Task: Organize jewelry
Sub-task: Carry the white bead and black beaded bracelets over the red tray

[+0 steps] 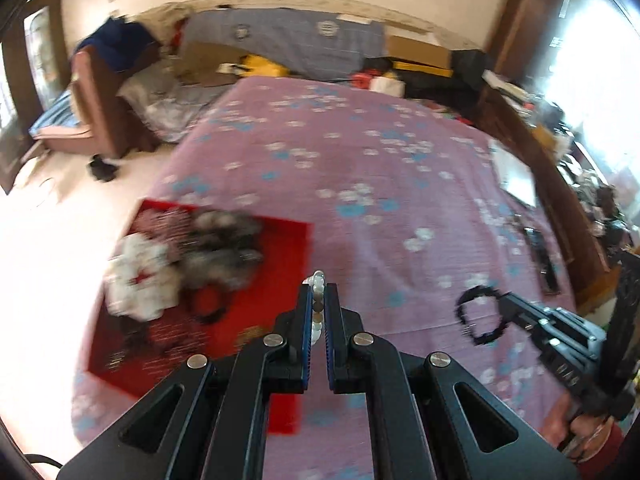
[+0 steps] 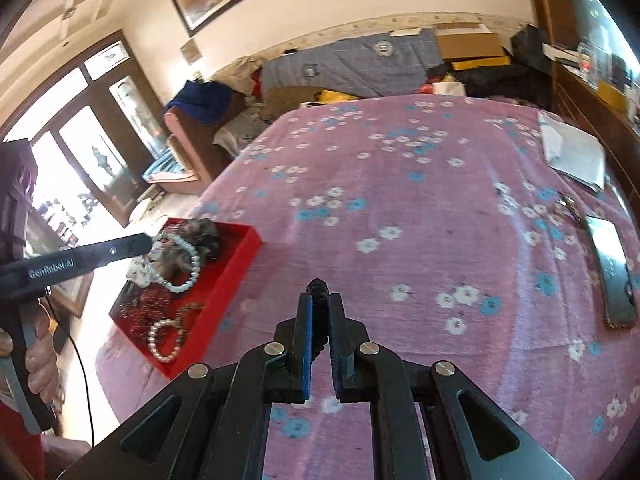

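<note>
Two bracelets are off the bed at this moment, one in each gripper: the left gripper (image 1: pixel 318 308) has its jaws clamped on a white bead bracelet (image 1: pixel 317 302) at the bottom centre of the left wrist view, and the right gripper (image 2: pixel 320 312) has its jaws clamped on a black bead bracelet (image 2: pixel 318 292) at the bottom centre of the right wrist view. In the left view the black one hangs as an open loop at the lower right, beyond the fingertips that pinch it. Each grip takes only a short run of beads, so the likeliest slip, as I judge it, is a strand rolling out from between the pads and dropping onto the pink flowered bedspread (image 2: pixel 400 184), or an elastic snagging on the pad ridges when the jaws part. A second risk is the loose loop swinging and catching other pieces as it goes into the one red tray (image 2: pixel 240 256) at the left of the right view, near the edge of the bed, where a nudge could push it off. In that tray I count two more white pearl bracelets (image 2: pixel 176 264), a dark red bead strand (image 2: pixel 148 308), a brownish bracelet and a grey fluffy scrunchie (image 2: pixel 200 236); the rest is too tangled to count. One dark strap-like object (image 2: pixel 612 272) and one white paper (image 2: pixel 572 152) lie at the right.
</note>
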